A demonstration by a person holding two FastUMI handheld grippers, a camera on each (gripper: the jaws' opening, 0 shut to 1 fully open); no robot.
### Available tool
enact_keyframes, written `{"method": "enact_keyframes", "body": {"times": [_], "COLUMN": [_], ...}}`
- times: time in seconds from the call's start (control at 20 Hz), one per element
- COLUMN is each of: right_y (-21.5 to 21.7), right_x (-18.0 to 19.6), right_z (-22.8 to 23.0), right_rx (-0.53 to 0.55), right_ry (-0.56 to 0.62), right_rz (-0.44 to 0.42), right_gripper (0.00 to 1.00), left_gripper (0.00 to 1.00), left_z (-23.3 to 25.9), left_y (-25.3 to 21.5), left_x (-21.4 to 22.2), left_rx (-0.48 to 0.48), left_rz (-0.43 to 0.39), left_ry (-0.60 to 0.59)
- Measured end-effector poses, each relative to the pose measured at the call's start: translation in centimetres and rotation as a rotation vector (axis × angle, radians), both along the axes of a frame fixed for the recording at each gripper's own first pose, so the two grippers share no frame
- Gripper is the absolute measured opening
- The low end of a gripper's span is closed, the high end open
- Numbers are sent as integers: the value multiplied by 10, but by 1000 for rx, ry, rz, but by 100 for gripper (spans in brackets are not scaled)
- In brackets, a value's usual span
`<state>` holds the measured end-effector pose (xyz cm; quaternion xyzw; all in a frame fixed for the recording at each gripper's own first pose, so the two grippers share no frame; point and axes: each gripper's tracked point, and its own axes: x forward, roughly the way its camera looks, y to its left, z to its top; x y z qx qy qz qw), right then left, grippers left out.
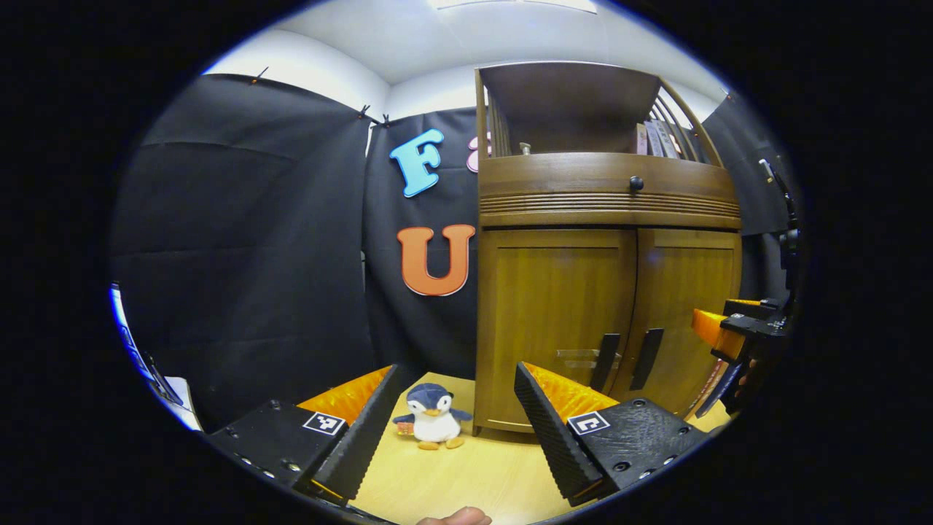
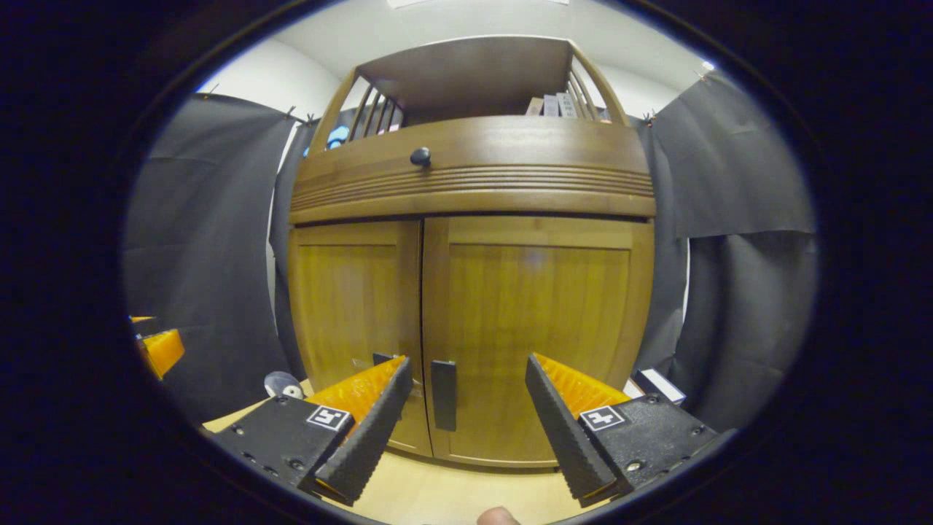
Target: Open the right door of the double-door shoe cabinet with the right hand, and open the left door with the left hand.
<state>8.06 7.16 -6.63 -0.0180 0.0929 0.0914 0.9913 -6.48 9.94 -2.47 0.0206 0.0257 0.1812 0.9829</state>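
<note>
Both claws stand open and empty: the left claw (image 1: 452, 430) hangs near the shoe cabinet (image 1: 605, 240) toward its left corner, the right claw (image 2: 463, 430) faces the doors squarely. Left door (image 2: 353, 306) and right door (image 2: 536, 321) are shut; the right door's dark handle (image 2: 443, 394) shows between the right claw's fingers, while the left one is mostly hidden behind a finger. A toy penguin (image 1: 434, 415) sits on the desk (image 1: 474, 467) left of the cabinet.
</note>
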Motion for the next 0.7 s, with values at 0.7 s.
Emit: {"method": "enact_keyframes", "body": {"times": [0.7], "right_y": [35], "right_x": [73], "right_z": [-83], "right_rx": [-8], "right_ry": [220], "right_rz": [11], "right_gripper": [76], "left_gripper": [95], "left_z": [-7], "left_y": [31], "left_x": [0], "left_rx": [10], "left_rz": [109], "left_ry": [29]}}
